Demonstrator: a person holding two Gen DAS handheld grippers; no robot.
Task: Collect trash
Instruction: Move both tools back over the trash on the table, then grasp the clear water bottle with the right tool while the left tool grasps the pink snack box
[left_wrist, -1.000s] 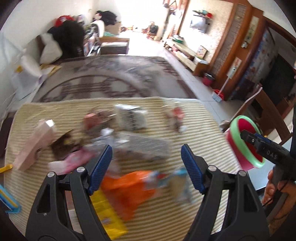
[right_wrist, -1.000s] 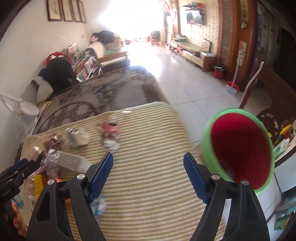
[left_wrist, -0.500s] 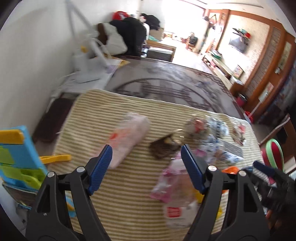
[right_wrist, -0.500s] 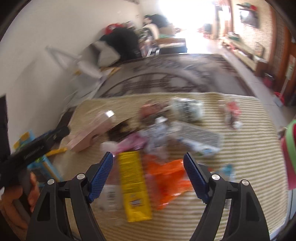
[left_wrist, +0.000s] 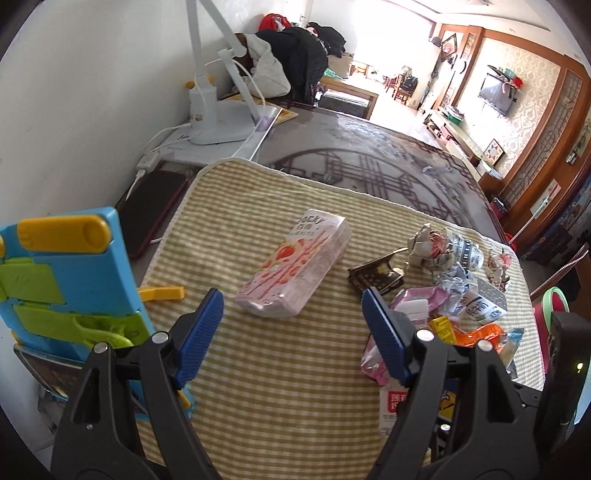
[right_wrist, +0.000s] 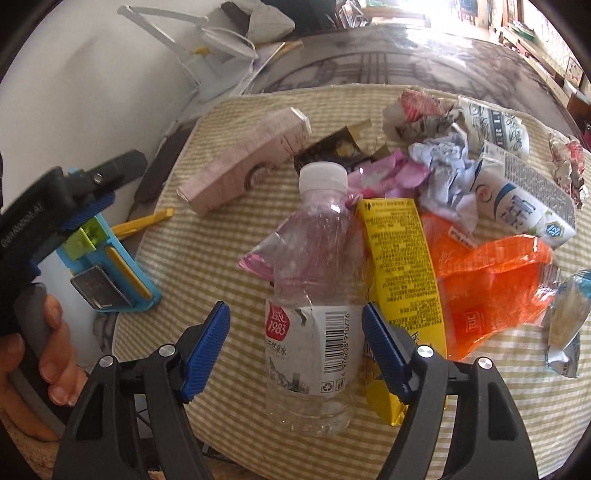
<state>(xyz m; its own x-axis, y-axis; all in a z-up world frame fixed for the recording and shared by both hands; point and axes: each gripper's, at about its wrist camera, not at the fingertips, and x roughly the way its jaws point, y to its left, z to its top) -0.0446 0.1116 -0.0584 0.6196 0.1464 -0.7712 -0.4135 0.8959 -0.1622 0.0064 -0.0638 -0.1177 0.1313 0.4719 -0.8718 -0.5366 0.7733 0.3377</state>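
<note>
Trash lies on a striped cloth (left_wrist: 273, 369). A pink Pocky box (left_wrist: 295, 267) lies just ahead of my open, empty left gripper (left_wrist: 291, 336); it also shows in the right wrist view (right_wrist: 247, 166). A clear plastic bottle (right_wrist: 314, 295) lies on its side between the open jaws of my right gripper (right_wrist: 295, 350), not gripped. Beside it lie a yellow packet (right_wrist: 400, 266), an orange bag (right_wrist: 491, 284), a milk carton (right_wrist: 521, 199) and crumpled paper (right_wrist: 443, 173). The green-rimmed bin (left_wrist: 554, 302) shows at the right edge of the left wrist view.
A blue and yellow plastic stand (left_wrist: 62, 295) stands at the cloth's left edge, with a dark phone (left_wrist: 153, 210) and a white desk lamp (left_wrist: 214, 122) behind it by the wall. The patterned table (left_wrist: 369, 162) runs beyond the cloth.
Both grippers have swung left from the bin side. The left now faces the Pocky box. The right has come down close over the bottle, which now lies between its jaws.
</note>
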